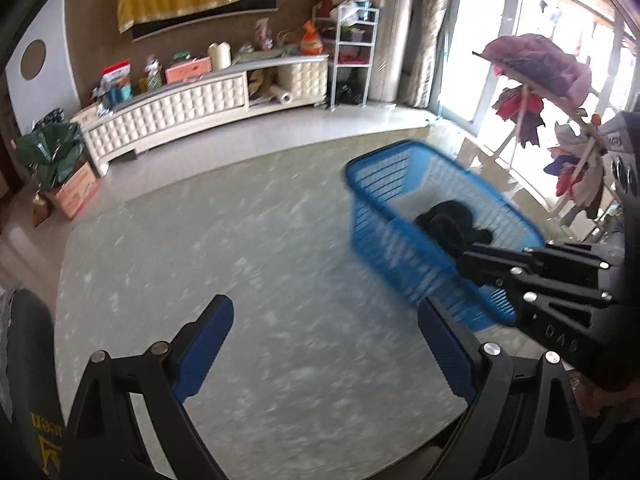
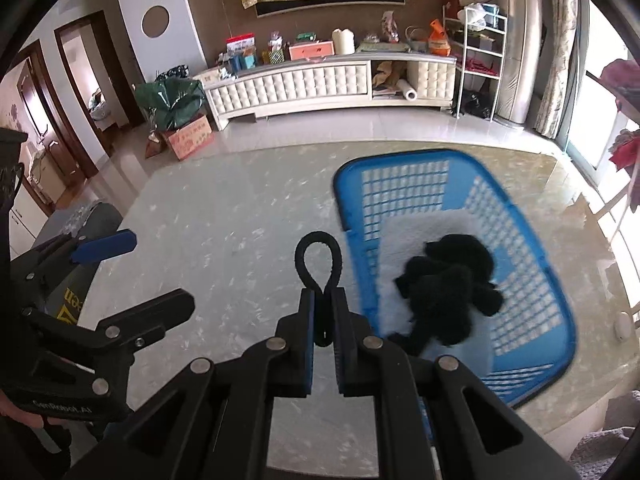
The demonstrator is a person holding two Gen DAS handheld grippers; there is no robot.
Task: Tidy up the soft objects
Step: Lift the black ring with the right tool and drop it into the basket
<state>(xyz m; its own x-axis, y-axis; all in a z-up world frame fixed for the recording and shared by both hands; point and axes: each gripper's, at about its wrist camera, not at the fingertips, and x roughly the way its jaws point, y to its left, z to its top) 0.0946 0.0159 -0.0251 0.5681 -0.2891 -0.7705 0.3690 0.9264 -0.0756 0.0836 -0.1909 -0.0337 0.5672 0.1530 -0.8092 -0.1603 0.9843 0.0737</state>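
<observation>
Black cord loop [image 2: 318, 258], thin and limp, pinched in right hand-held gripper [image 2: 323, 312]; probably light, best held near its base. Left hand-held gripper [image 1: 320, 344] spread wide, holding nothing. Blue basket [image 2: 532, 240] just right of it, with black fluffy cloth [image 2: 452, 280] inside.

The tabletop [image 2: 224, 240] looks like polished stone, pale grey with white flecks, glossy enough to mirror the window light. The basket [image 2: 532, 248] is blue plastic, smooth, its walls moulded as an open lattice. Inside lies a white towel [image 2: 404, 232] of fluffy cloth, and on it a black fuzzy cloth item [image 2: 452, 280], matt and nappy. The right claw [image 2: 323, 320] is matt black plastic with bright metal pins and ribbed blue pads; it pinches a black loop [image 2: 318, 256] that looks like matt fabric. The left claw [image 1: 324, 344] has the same finish.
</observation>
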